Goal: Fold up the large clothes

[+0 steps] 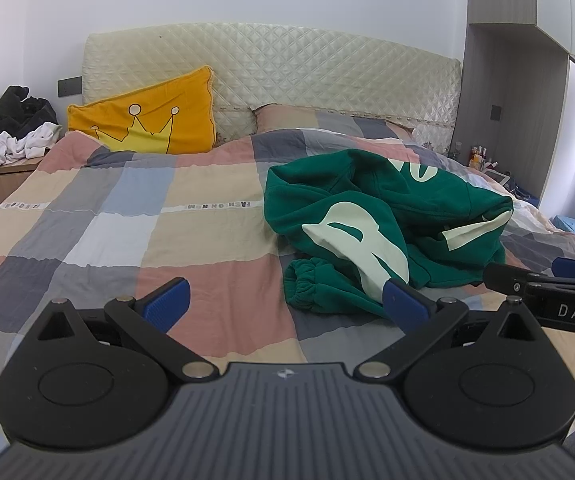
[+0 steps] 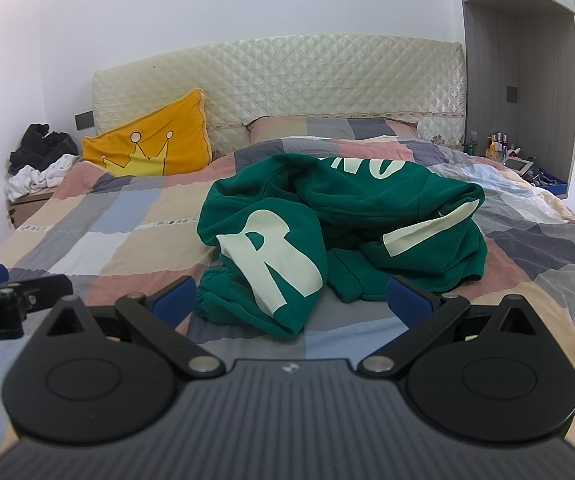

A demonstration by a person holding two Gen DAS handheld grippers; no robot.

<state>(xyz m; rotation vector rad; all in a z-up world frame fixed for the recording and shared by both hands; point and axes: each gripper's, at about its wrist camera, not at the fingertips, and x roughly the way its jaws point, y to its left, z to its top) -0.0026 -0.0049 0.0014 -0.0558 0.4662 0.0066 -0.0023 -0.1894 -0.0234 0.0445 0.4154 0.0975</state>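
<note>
A crumpled green hoodie (image 2: 339,232) with large pale lettering is lying in a heap on the patchwork-quilted bed (image 2: 127,240), unfolded. In the right wrist view the right claw (image 2: 291,300) is hovering with its blue-padded fingers (image 2: 175,300) spread wide and gripping nothing; the hoodie is sitting straight ahead at 12 o'clock, its near cuff and hem reaching down into the gap between the fingers, though whether any pad is touching the cloth I cannot tell. In the left wrist view the left claw (image 1: 285,304) is likewise standing wide open and empty, with the hoodie (image 1: 383,224) lying toward 1 o'clock, its gathered cuff just beside the right-hand finger. The right claw (image 1: 547,284) is showing at 3 o'clock there. From the left claw, open quilt is stretching from 9 through 12 o'clock, giving broad flat room. At 11 o'clock a yellow crown cushion (image 1: 143,120) is leaning against the quilted headboard (image 1: 287,64). At 10 o'clock a nightstand (image 1: 3,180) is carrying a pile of black and white clothes (image 1: 15,128) past the bed's edge. At 2 o'clock, small bottles (image 2: 495,144) are standing beyond the far edge.
</note>
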